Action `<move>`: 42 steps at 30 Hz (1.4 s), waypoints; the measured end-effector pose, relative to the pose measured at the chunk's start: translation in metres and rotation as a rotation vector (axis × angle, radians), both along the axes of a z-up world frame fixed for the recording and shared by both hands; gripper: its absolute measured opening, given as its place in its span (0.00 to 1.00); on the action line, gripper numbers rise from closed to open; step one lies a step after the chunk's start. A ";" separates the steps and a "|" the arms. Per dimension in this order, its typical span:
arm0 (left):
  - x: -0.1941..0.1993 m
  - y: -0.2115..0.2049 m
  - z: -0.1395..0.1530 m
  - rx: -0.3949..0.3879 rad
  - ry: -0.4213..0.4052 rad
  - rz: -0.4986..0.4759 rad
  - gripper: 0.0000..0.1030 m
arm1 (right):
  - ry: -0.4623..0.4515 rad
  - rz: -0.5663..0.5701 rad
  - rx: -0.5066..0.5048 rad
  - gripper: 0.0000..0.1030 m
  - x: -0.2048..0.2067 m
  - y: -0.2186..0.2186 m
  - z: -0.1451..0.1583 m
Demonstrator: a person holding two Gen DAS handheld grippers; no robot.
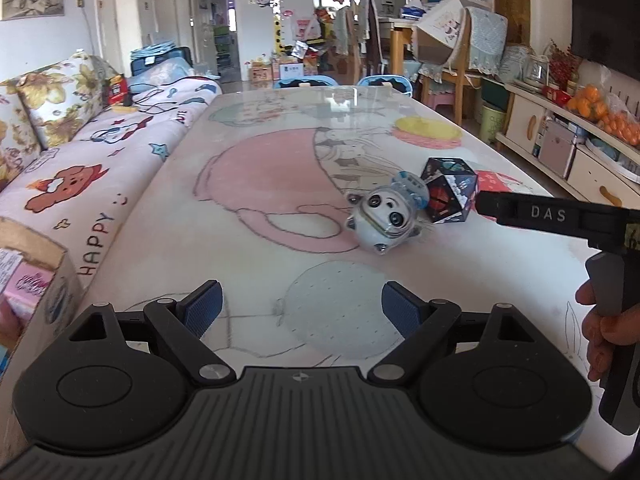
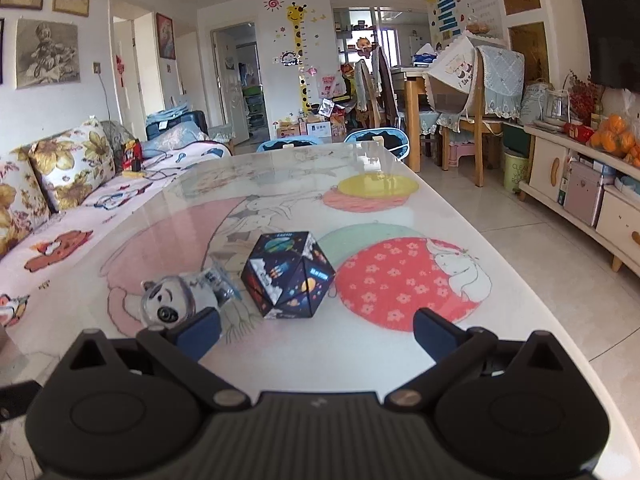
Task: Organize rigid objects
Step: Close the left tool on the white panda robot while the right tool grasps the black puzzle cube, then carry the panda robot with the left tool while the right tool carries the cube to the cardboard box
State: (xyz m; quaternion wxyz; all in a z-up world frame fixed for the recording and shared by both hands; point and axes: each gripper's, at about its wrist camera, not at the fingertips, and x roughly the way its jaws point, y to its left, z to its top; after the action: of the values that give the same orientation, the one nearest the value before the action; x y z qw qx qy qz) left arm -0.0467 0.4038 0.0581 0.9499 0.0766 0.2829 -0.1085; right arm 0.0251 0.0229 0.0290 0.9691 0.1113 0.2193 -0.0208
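Both claws gape empty: left claw point(image 1: 302, 310), right claw point(image 2: 316, 334). The dark space-printed faceted puzzle block point(image 2: 289, 274) touches the white plastic panda toy point(image 2: 176, 298) on the cartoon-printed counter point(image 2: 400, 344); centre the right claw on 1 block, avoiding the panda.

Glossy table point(image 2: 400, 328), shiny plastic panda toy point(image 1: 384, 220)
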 end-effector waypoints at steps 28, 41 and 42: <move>0.090 -0.061 -0.021 -0.027 0.027 -0.145 0.96 | 0.059 0.130 0.194 0.85 0.075 -0.015 -0.016; 0.066 -0.056 -0.018 -0.044 0.047 -0.104 0.67 | 0.070 0.157 0.182 0.67 0.064 -0.011 -0.014; 0.064 -0.055 -0.018 -0.046 0.050 -0.093 0.67 | 0.071 0.160 0.181 0.67 0.062 -0.011 -0.013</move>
State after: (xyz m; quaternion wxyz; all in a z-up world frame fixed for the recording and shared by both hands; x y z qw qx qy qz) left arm 0.0173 0.3487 0.0406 0.9379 0.0653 0.3003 -0.1610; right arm 0.0874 0.0122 0.0156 0.9453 0.1798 0.2625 0.0724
